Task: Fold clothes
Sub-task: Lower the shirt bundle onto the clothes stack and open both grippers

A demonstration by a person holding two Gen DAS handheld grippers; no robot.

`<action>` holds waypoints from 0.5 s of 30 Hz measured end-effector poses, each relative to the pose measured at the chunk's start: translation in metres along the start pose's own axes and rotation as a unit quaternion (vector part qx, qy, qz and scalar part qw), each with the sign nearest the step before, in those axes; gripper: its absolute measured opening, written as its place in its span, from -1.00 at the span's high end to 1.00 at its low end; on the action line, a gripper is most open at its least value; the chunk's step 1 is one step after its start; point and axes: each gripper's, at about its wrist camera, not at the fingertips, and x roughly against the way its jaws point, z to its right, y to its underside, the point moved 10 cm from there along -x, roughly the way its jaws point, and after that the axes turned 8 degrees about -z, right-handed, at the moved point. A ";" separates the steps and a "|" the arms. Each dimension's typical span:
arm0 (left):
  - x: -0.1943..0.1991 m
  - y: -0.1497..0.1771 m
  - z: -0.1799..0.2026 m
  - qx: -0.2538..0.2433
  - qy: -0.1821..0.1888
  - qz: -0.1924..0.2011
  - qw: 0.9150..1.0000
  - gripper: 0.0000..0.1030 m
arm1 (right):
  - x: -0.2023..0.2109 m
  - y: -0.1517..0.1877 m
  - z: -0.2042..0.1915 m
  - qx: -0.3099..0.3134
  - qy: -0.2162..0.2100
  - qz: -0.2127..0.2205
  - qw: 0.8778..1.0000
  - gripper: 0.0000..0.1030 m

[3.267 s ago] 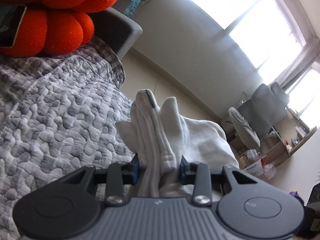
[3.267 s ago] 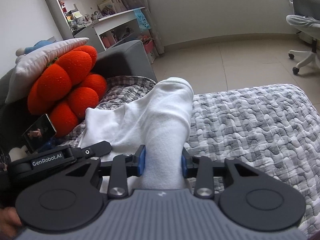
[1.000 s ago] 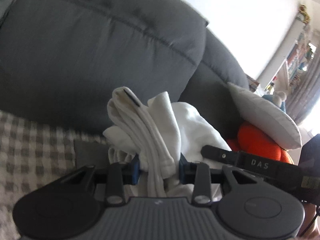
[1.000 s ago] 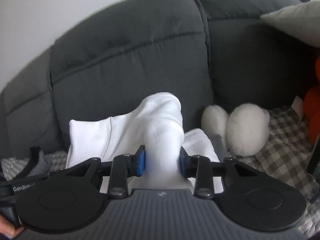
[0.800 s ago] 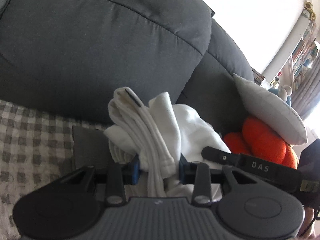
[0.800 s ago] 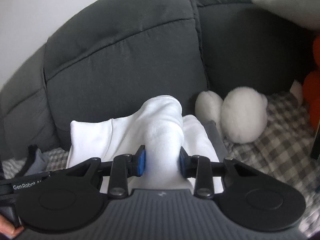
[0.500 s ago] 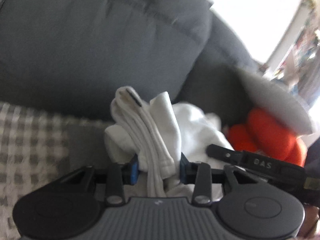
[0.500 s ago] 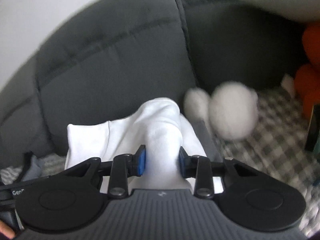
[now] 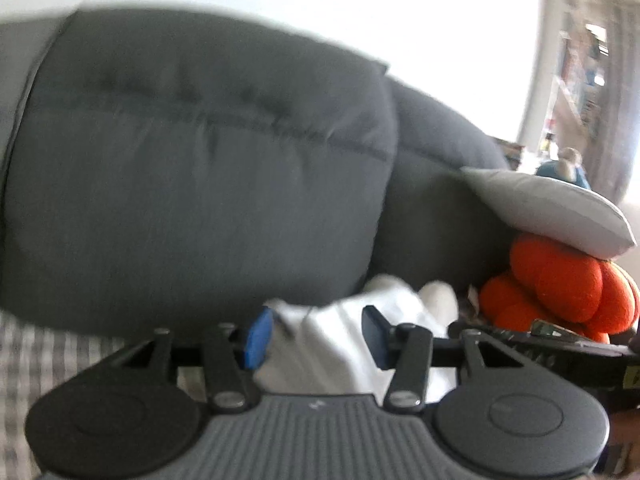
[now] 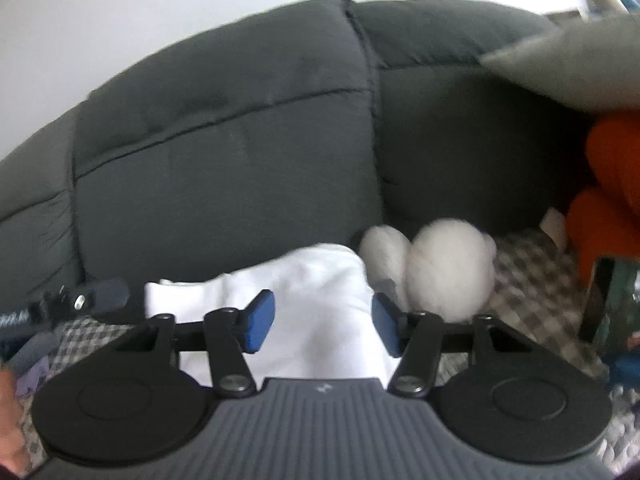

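I'm seeing both grippers pointing at the back of the dark grey sofa (image 9: 200, 184), with the white garment (image 10: 320, 300) lying folded on the seat at the foot of the backrest. Left gripper (image 9: 316, 338): jaws have just been opening and are standing apart, blue pads clear of the cloth on both sides as far as I can tell (frame is blurred). The garment is sitting between and below them, not pinched. Right gripper (image 10: 322, 322): jaws have just been opening too, and are gaping with the white fabric lying slack between the pads; I'm not seeing either pad pressing on it. The garment is resting on the checked grey cover (image 10: 528, 264), just beside a white fluffy plush (image 10: 448, 272) that is touching or nearly touching its right edge. Further right an orange plush cushion (image 9: 560, 288) is sitting under a light grey pillow (image 9: 552, 208). Part of the left gripper is poking into the right wrist view at the left edge.
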 end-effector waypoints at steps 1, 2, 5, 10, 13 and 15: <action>0.000 -0.003 0.005 -0.009 0.005 0.005 1.000 0.09 | 0.000 0.001 -0.004 0.006 -0.003 0.001 1.000 0.00; -0.001 -0.006 0.010 -0.015 0.012 0.007 1.000 0.10 | 0.000 0.002 -0.008 0.012 -0.006 0.001 1.000 0.00; -0.020 0.000 0.019 -0.053 0.014 -0.005 0.998 0.09 | -0.010 0.012 -0.011 0.024 -0.007 -0.018 1.000 0.00; -0.072 0.036 0.006 -0.113 -0.053 -0.064 0.990 0.08 | -0.032 0.032 -0.010 0.027 0.012 -0.038 0.999 -0.04; -0.074 0.044 0.003 -0.140 -0.062 -0.054 0.987 0.06 | -0.038 0.037 -0.013 0.032 0.018 -0.036 0.999 -0.05; -0.076 0.045 0.002 -0.146 -0.066 -0.054 0.986 0.06 | -0.042 0.038 -0.014 0.029 0.017 -0.033 0.999 -0.09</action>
